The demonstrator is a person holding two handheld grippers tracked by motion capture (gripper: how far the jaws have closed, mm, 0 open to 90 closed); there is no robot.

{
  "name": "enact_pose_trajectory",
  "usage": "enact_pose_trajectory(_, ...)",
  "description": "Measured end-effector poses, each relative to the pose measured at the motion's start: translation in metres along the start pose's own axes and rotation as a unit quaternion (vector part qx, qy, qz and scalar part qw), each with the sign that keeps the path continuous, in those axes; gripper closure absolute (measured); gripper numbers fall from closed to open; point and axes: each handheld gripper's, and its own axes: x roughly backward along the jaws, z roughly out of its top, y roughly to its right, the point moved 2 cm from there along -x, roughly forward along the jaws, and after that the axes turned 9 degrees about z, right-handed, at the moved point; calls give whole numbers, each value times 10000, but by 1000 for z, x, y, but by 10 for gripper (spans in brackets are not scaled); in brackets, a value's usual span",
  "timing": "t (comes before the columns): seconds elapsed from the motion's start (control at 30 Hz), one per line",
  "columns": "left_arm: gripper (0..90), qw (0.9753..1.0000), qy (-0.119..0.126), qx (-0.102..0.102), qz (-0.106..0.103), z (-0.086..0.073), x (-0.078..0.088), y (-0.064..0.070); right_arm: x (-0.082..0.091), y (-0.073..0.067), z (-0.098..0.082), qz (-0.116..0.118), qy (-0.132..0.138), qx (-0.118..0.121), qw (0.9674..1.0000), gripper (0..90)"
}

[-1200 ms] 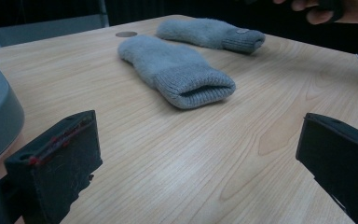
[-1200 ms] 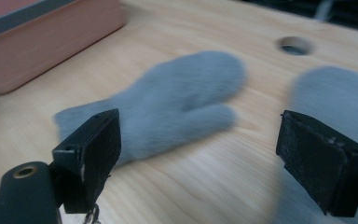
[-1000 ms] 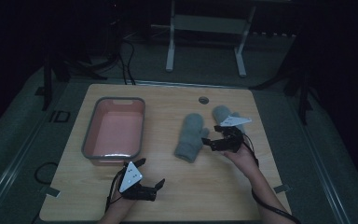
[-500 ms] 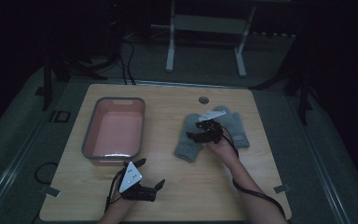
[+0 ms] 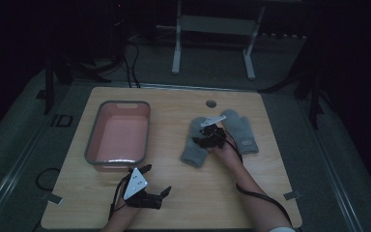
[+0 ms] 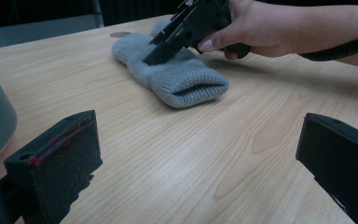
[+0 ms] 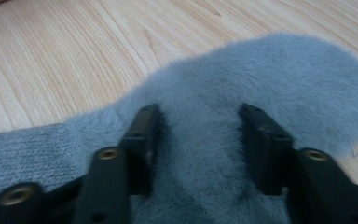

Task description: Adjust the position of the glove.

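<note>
The room is dim, almost black at the edges. A pale wooden counter [image 5: 183,203] stands on a grey carpeted floor [image 5: 212,72]. Beyond it rises a light grey metal stand with two legs [image 5: 212,38], and black cables [image 5: 130,63] trail across the floor.

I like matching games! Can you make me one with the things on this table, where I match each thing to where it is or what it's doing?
Things:
1. pink tub
2. left mitten
3. right mitten
4. left gripper

Places or states:
A. open jaws pressed down on it
B. hovering open near the table's front edge
C. lying at the far right, untouched
D. standing on the table's left side

Pairs: 1-D, 2-A, 3-C, 4-B
</note>
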Motion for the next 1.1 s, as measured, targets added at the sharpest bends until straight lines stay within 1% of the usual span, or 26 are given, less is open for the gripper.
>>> enact_pose_trajectory(0.1,1,10000,-11,-18,-1,0,0,0,1,-1,1,96,-27,49,9999,711)
enact_pose_trajectory(0.13,1,10000,-12,-17,-2,0,0,0,1,-1,2,128,-39,82,9999,739)
enact_pose_trajectory(0.17,1,10000,-11,-14,1,0,0,0,2,-2,3,145,-49,82,9998,762)
enact_pose_trajectory(0.27,1,10000,-8,4,12,0,0,-1,5,-5,6,392,-4,95,9992,790)
enact_pose_trajectory(0.37,1,10000,-7,0,25,0,0,-2,10,-12,7,578,62,207,9981,797)
enact_pose_trajectory(0.43,1,10000,-14,-1,25,0,0,-1,15,-18,9,668,139,237,9974,798)
enact_pose_trajectory(0.5,1,10000,-10,-4,27,0,0,-1,22,-26,12,764,232,369,9961,799)
enact_pose_trajectory(0.53,1,10000,-9,-3,26,0,0,-1,26,-30,13,836,263,381,9954,799)
enact_pose_trajectory(0.6,1,10000,-5,-10,31,0,0,-1,34,-40,16,1004,331,522,9930,799)
enact_pose_trajectory(0.7,1,10000,6,-2,36,0,0,-1,46,-55,19,1252,399,641,9893,799)
enact_pose_trajectory(0.8,1,10000,3,-6,35,0,0,-1,57,-69,18,1351,433,739,9871,799)
enact_pose_trajectory(0.87,1,10000,3,-5,39,0,0,-1,63,-76,14,1426,476,737,9859,798)
enact_pose_trajectory(0.97,1,10000,7,-10,35,0,0,0,65,-84,5,1479,457,802,9847,798)
enact_pose_trajectory(1.03,1,10000,-5,-19,28,0,0,0,61,-86,-3,1569,408,791,9836,797)
enact_pose_trajectory(1.1,1,10000,-11,-26,32,0,0,0,55,-87,-10,1690,371,800,9817,795)
